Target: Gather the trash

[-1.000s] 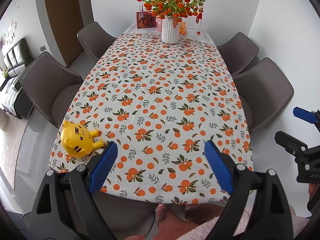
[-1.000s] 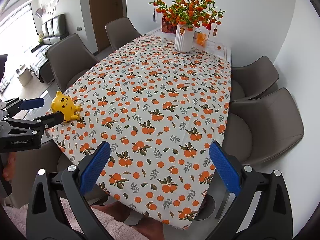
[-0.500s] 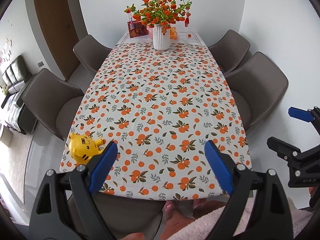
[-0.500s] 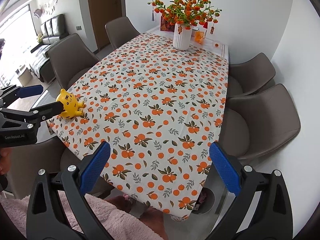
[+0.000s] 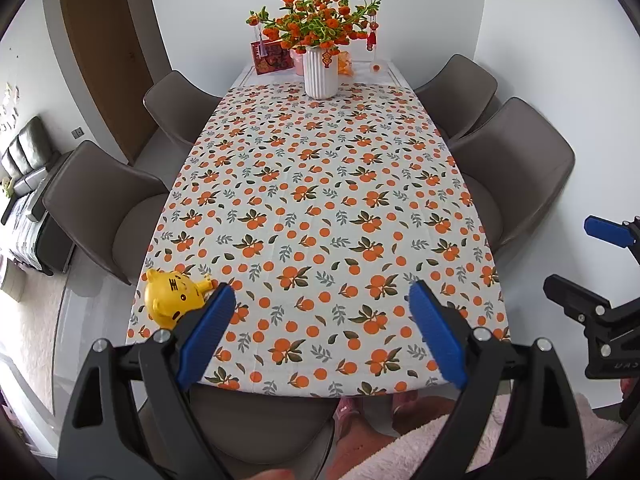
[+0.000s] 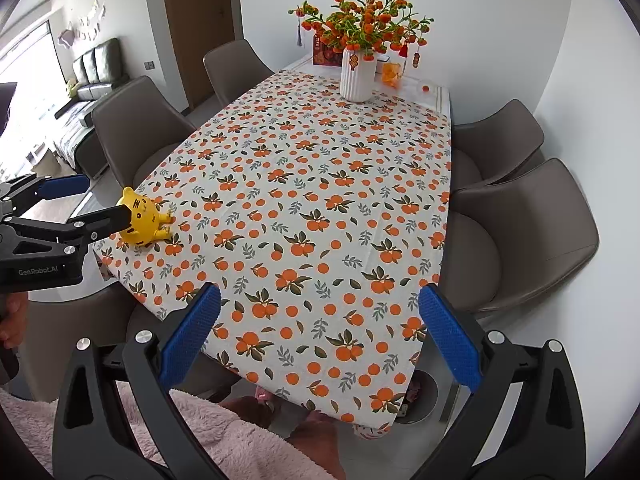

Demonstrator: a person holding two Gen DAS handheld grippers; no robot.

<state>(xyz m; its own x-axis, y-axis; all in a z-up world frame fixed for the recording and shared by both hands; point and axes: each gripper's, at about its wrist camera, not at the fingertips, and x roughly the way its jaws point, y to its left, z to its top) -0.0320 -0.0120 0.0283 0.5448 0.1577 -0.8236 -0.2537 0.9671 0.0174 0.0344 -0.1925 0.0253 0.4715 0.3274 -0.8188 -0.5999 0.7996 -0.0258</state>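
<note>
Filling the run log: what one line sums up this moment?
left tool: open, empty | right tool: open, empty | yellow tiger toy: table's near-left corner | white vase: far end | trash: none visible

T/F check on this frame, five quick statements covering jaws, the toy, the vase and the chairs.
1. Both the left gripper and the right gripper have their jaws wide open. True.
2. The yellow tiger toy is held in the left jaws. False: it lies on the tablecloth at the near left corner, ungripped.
3. The white vase stands upright at the far end. True.
4. The vase holds blue flowers. False: orange ones.
5. Only one chair stands along the right side. False: two grey chairs do.
</note>
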